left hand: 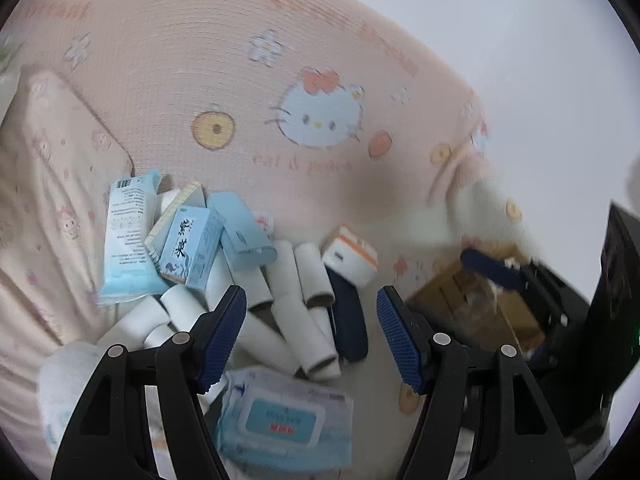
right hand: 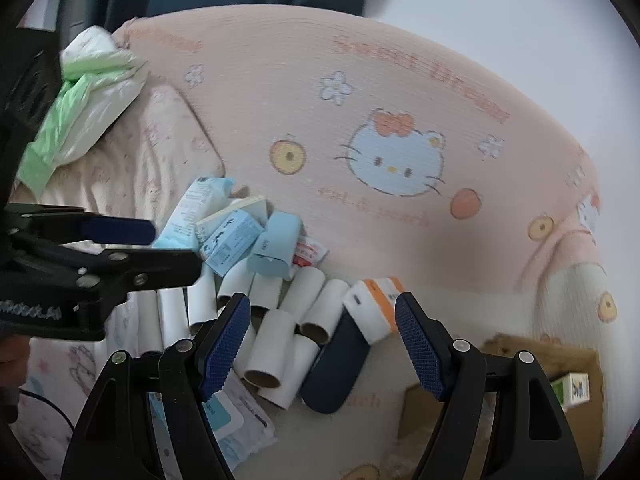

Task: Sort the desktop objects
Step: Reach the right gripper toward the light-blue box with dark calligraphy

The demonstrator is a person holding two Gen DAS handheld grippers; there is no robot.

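Note:
A heap of desktop objects lies on a pink cat-print cloth (left hand: 248,92). It holds several white cardboard tubes (left hand: 298,308) (right hand: 272,344), a dark navy case (left hand: 348,320) (right hand: 336,368), a white and orange box (left hand: 352,258) (right hand: 374,304), light blue boxes (left hand: 192,248) (right hand: 276,244), a blue tissue pack (left hand: 128,240) and a wipes pack (left hand: 280,420). My left gripper (left hand: 312,340) (right hand: 172,248) hangs open above the tubes and the case. My right gripper (right hand: 322,346) (left hand: 486,270) is open too, above the same heap, gripping nothing.
A brown cardboard box (right hand: 532,356) (left hand: 476,300) sits at the right with a small green and white carton (right hand: 572,392) inside. A green and white plastic bag (right hand: 88,92) lies at the back left. A black object (left hand: 616,280) stands at the far right.

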